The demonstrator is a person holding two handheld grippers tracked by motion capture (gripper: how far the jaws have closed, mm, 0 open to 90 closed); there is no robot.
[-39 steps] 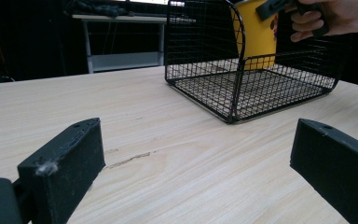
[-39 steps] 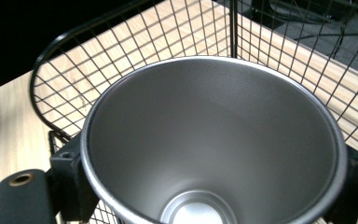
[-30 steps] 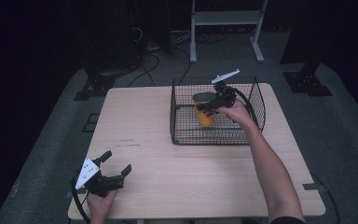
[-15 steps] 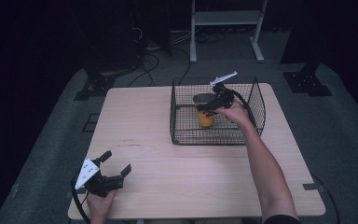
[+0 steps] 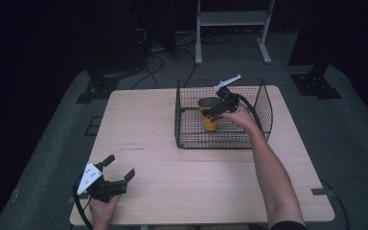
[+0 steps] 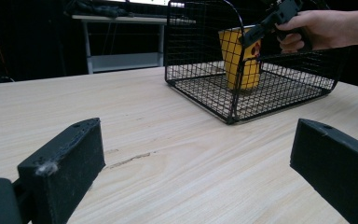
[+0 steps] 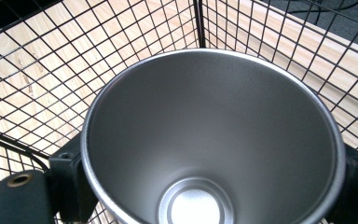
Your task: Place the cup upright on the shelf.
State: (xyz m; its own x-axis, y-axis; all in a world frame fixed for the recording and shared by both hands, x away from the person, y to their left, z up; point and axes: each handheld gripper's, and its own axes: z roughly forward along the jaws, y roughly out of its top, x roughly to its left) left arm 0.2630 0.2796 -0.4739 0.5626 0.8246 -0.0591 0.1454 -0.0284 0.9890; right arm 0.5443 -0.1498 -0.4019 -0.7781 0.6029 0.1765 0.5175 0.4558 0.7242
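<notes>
A yellow cup (image 5: pixel 209 120) with a steel inside stands upright in the black wire basket (image 5: pixel 220 143) on the far right part of the wooden table (image 5: pixel 182 187). My right gripper (image 5: pixel 212 108) reaches in over the basket's top and is shut on the cup, one jaw on each side of its rim. In the right gripper view the cup (image 7: pixel 214 130) sits between the jaws of my right gripper (image 7: pixel 214 184), mesh all round. My left gripper (image 5: pixel 121 166) rests open and empty at the near left corner. In the left gripper view the cup (image 6: pixel 235 65) stands low in the basket (image 6: pixel 200 93).
The basket's walls rise close around the cup on all sides. A white metal stand (image 5: pixel 232 21) and cables (image 5: pixel 153 62) lie on the dark floor beyond the table. Bare tabletop stretches between my left gripper (image 6: pixel 196 163) and the basket.
The right gripper and the cup have shifted slightly left and down inside the basket. The left gripper has stayed where it was.
</notes>
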